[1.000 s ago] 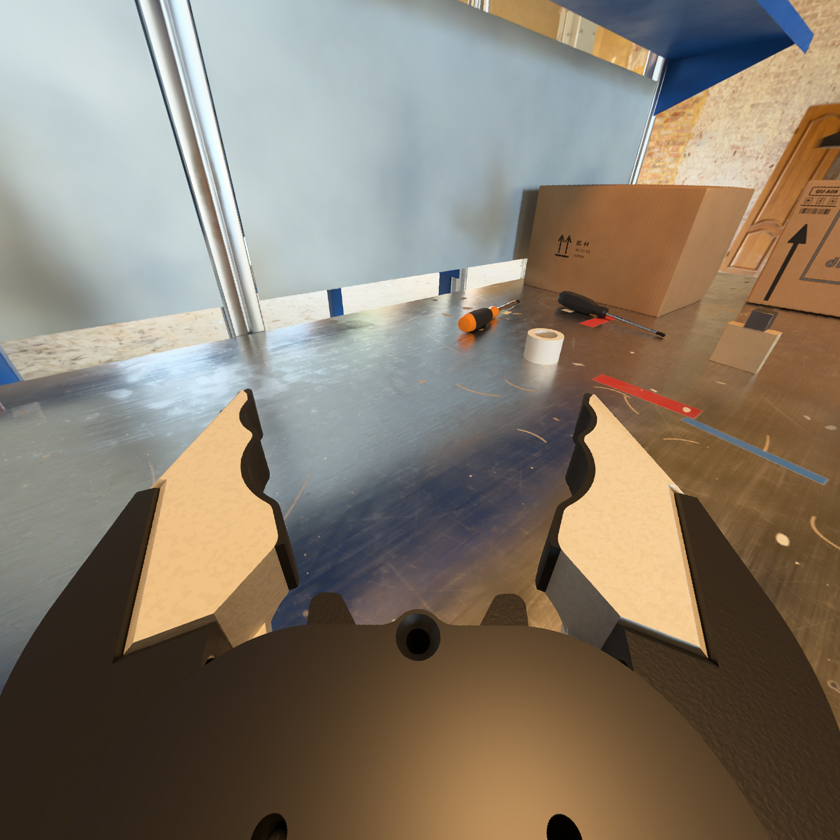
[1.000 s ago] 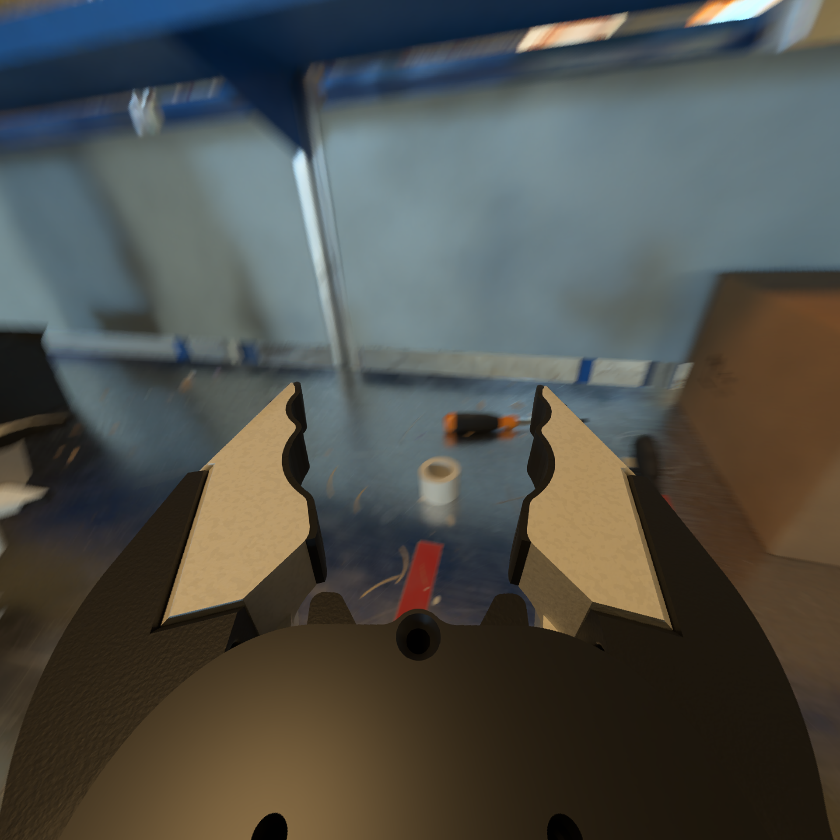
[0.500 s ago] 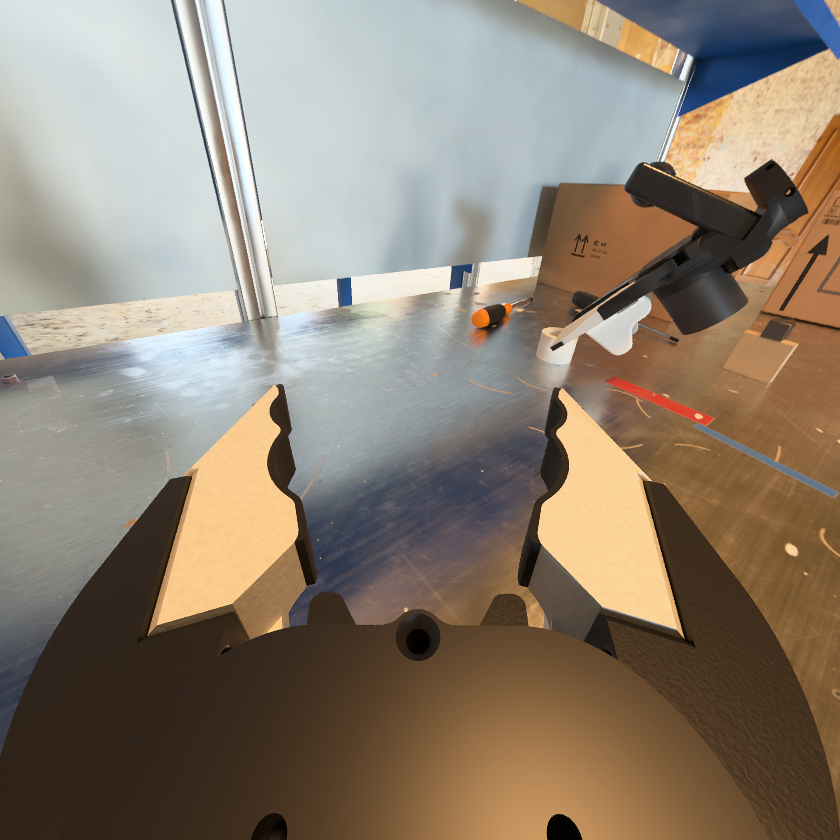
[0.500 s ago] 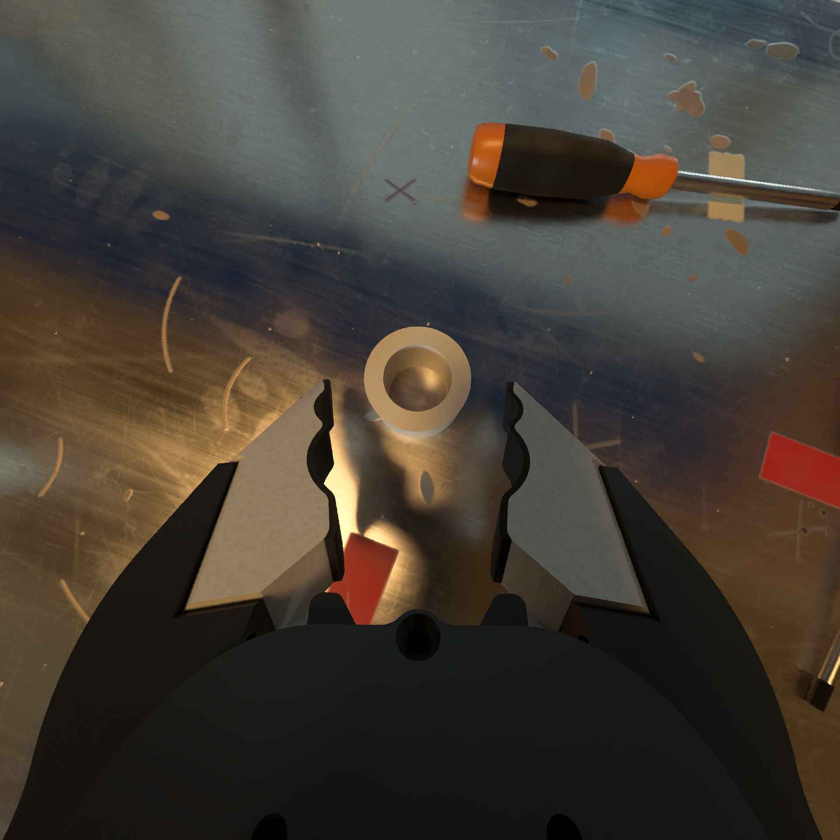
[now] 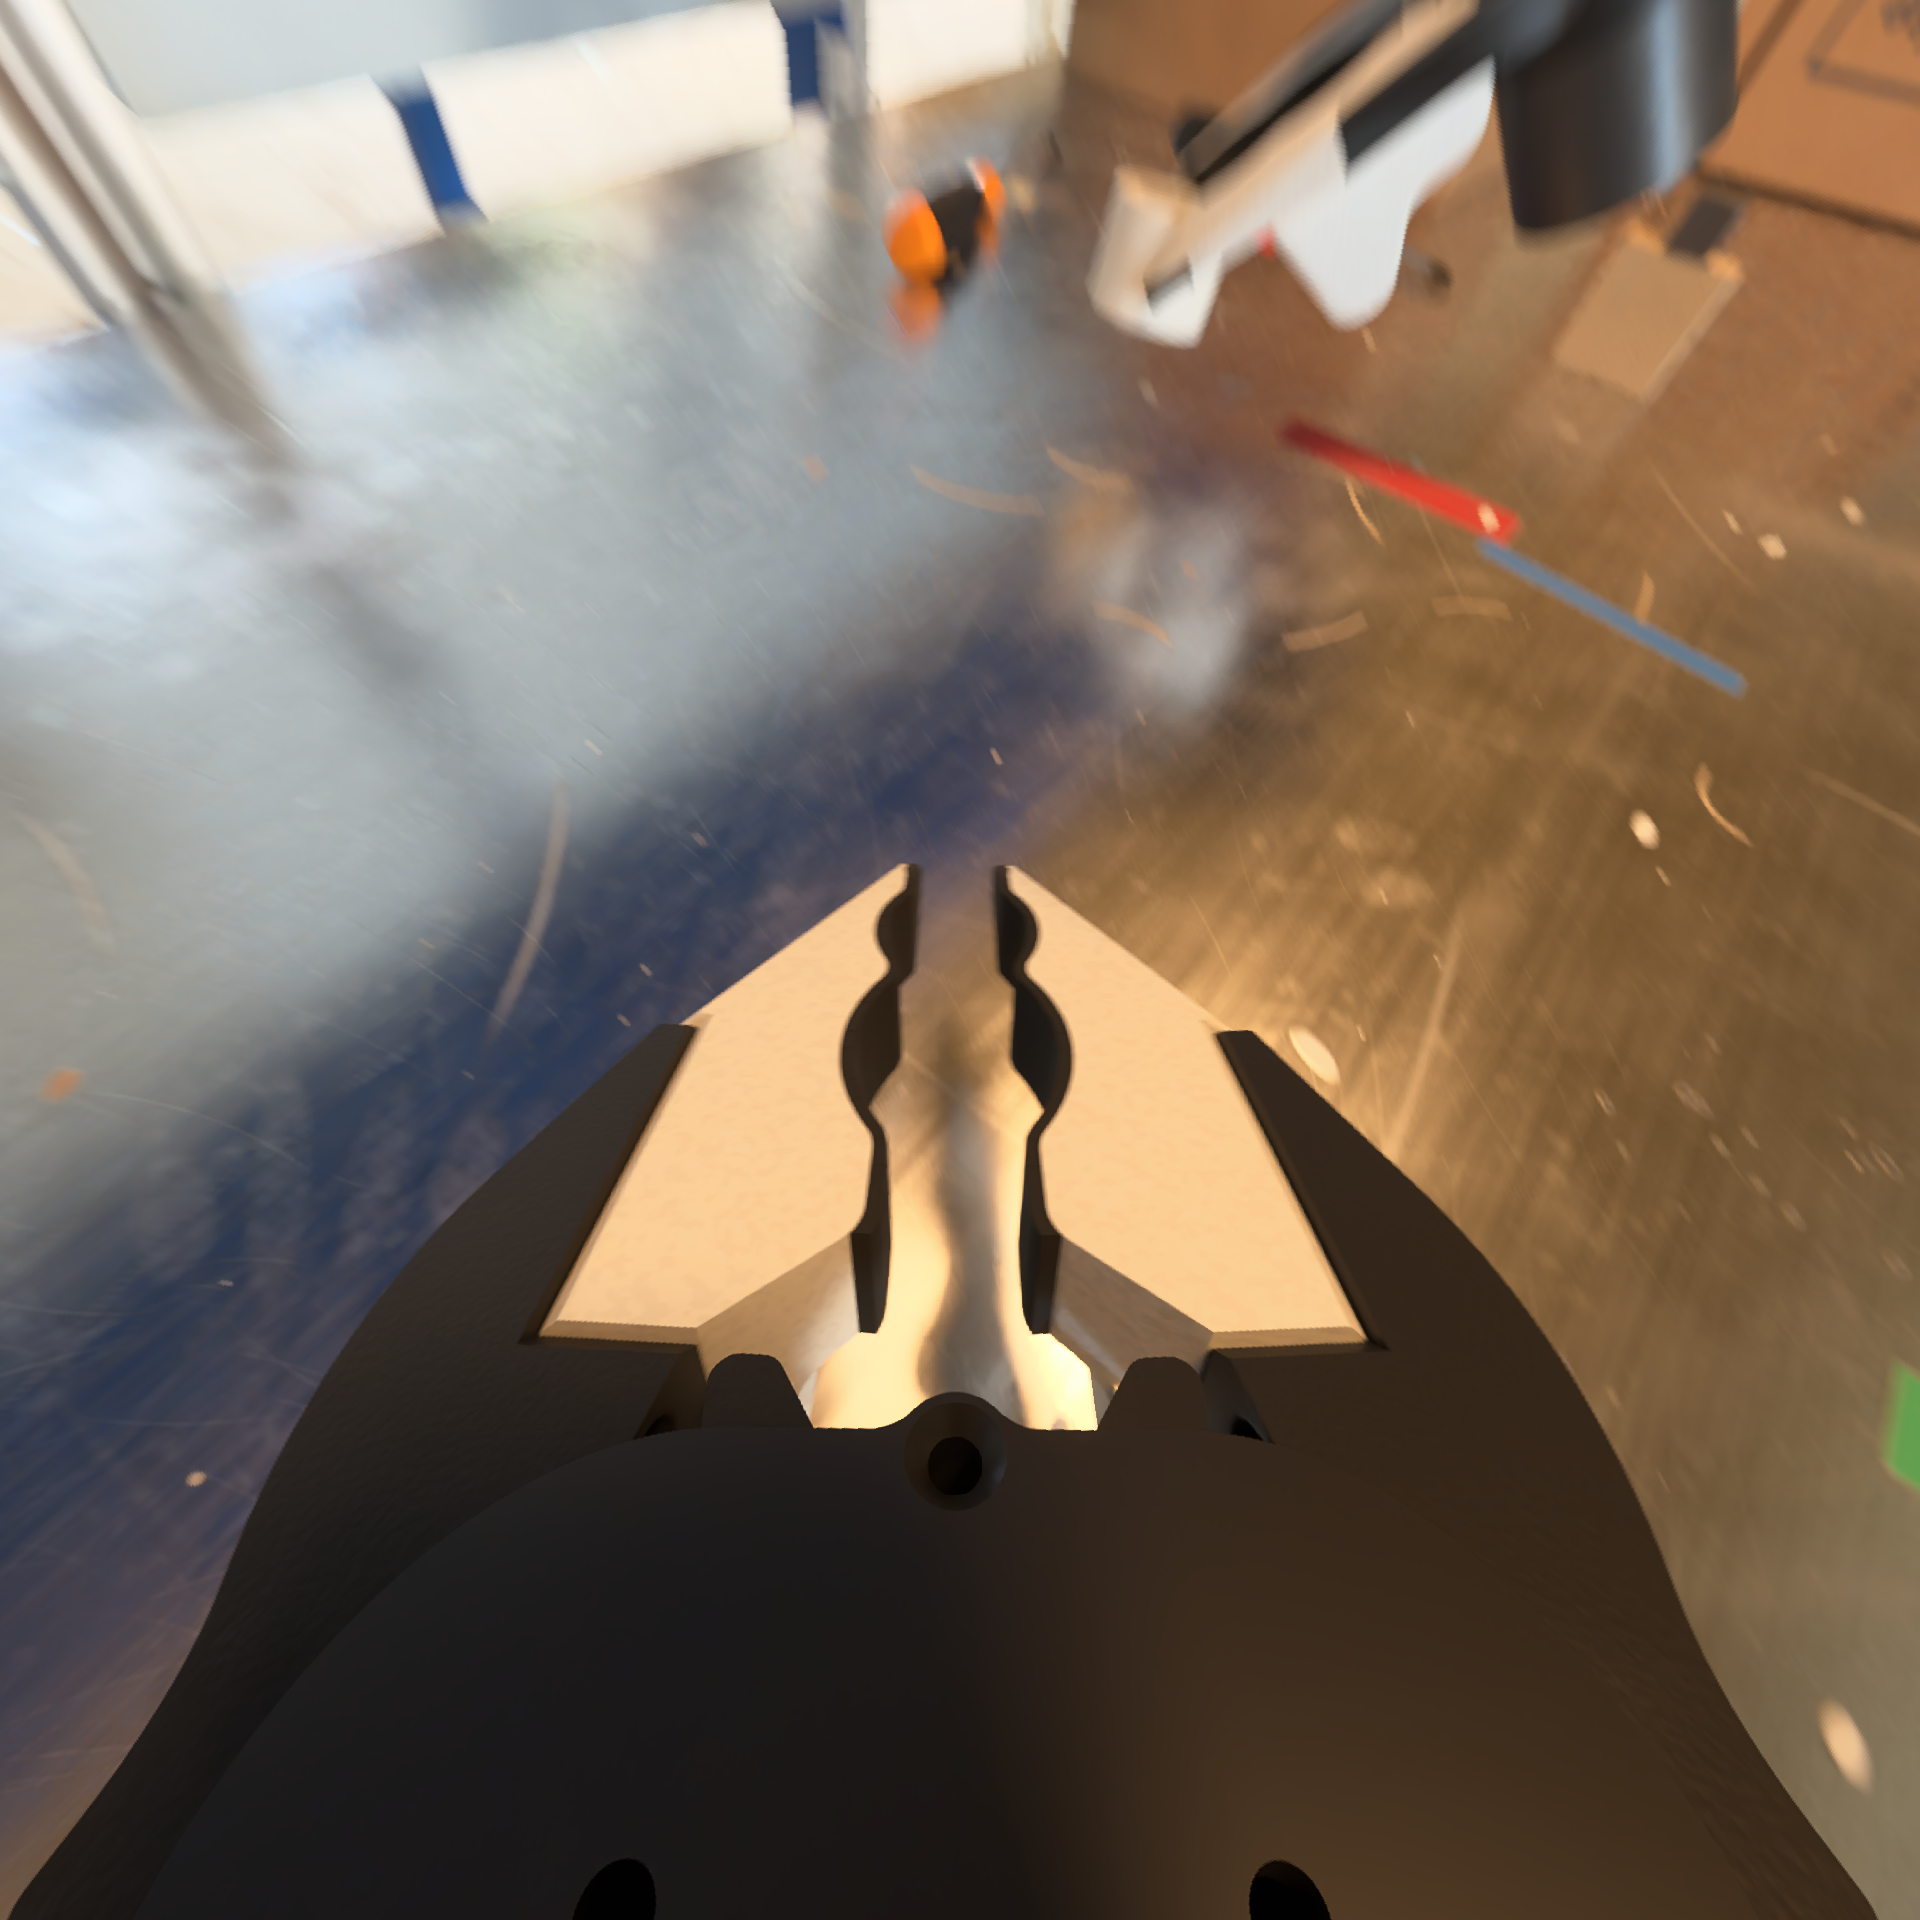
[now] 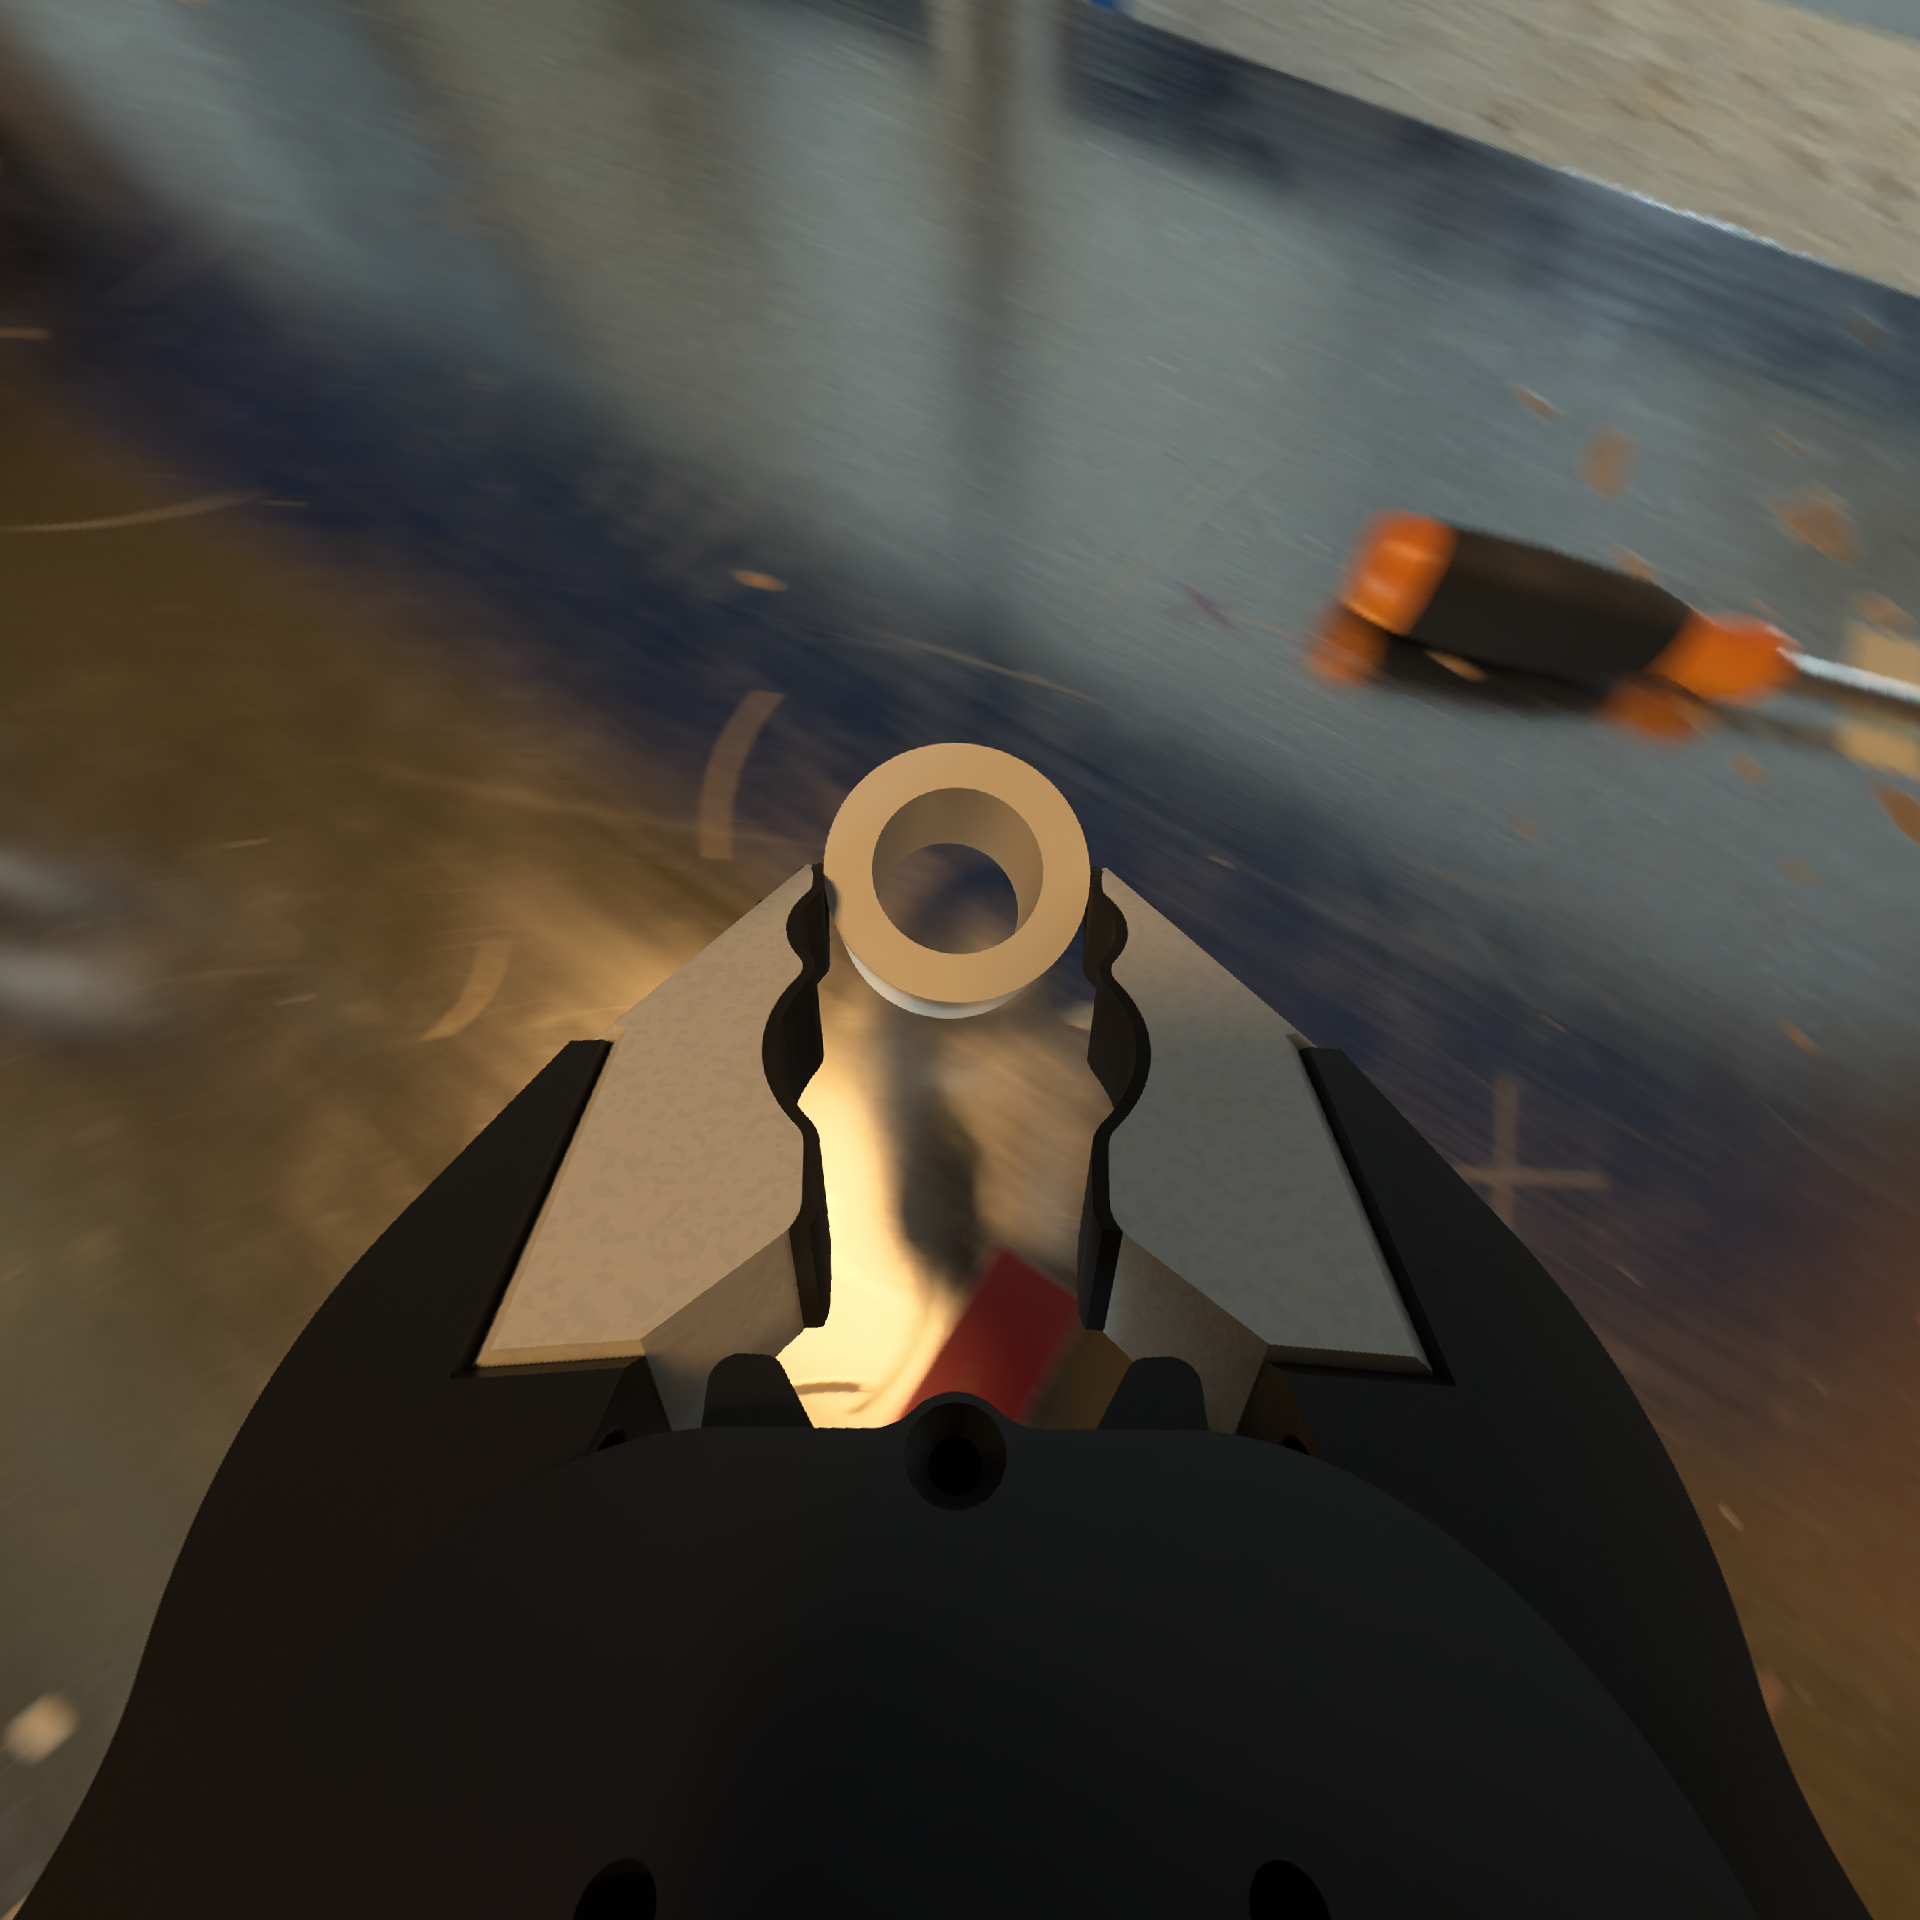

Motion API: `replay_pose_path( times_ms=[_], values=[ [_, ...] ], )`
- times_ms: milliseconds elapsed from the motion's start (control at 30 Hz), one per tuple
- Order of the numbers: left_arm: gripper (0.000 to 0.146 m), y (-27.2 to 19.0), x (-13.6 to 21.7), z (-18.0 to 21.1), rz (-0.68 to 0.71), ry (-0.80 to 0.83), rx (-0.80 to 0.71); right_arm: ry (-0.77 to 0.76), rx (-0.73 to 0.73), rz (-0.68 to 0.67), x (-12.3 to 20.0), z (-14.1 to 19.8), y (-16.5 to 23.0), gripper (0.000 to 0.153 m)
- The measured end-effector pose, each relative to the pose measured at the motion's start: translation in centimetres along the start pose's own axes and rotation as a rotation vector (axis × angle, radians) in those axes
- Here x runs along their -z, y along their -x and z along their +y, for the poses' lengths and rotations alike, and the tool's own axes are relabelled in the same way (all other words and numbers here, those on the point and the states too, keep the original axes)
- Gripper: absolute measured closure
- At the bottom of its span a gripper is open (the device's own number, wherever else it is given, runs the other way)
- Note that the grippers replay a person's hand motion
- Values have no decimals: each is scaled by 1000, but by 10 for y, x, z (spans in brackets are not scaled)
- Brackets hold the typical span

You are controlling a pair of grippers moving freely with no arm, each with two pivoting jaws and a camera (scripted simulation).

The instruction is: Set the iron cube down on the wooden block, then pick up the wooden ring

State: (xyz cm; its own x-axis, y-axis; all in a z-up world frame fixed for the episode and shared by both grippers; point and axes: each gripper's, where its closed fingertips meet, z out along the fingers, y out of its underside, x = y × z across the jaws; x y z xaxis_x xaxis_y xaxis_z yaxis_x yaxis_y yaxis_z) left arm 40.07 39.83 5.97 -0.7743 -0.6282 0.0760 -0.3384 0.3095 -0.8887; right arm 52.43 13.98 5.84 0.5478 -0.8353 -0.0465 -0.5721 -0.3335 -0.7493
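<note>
My right gripper [image 6: 958, 883] is shut on the pale wooden ring [image 6: 961, 971], which sits between its fingertips and is held above the metal table. In the left wrist view, that gripper [image 5: 1158, 281] hangs at the top right with the ring [image 5: 1117, 234] at its tip. Behind it, the wooden block [image 5: 1642, 312] stands with the dark iron cube [image 5: 1704, 223] on top. My left gripper [image 5: 956, 878] is low over the table, its jaws nearly together with nothing between them.
An orange and black screwdriver [image 6: 1538, 623] lies on the scratched metal table [image 5: 520, 727], also visible in the left wrist view [image 5: 940, 229]. Red [image 5: 1392, 478] and blue [image 5: 1605, 618] tape strips lie to the right. Cardboard boxes [image 5: 1818, 104] stand at the back right.
My right gripper has closed on the ring and lifted it off the table. My left gripper has closed from wide open and tipped down toward the table.
</note>
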Motion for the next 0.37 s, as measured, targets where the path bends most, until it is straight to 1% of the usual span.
replay_pose_path(
  times_ms=[33,67,133,233,300,367],
  values=[
    [144,-4,0,10,49,61,6,-16,36,-70,5,-8,23,104],
    [146,-7,-1,19,92,126,5,-20,78,-136,10,-14,46,104],
    [146,-11,-3,35,117,239,-16,3,177,-265,16,-16,97,104],
    [146,-13,-4,49,91,364,-61,55,321,-437,22,-4,171,104],
    [146,-16,-4,51,103,381,-54,83,396,-518,22,9,209,104],
    [146,-16,-4,51,102,382,-44,113,457,-554,20,22,233,104]
  ],
)
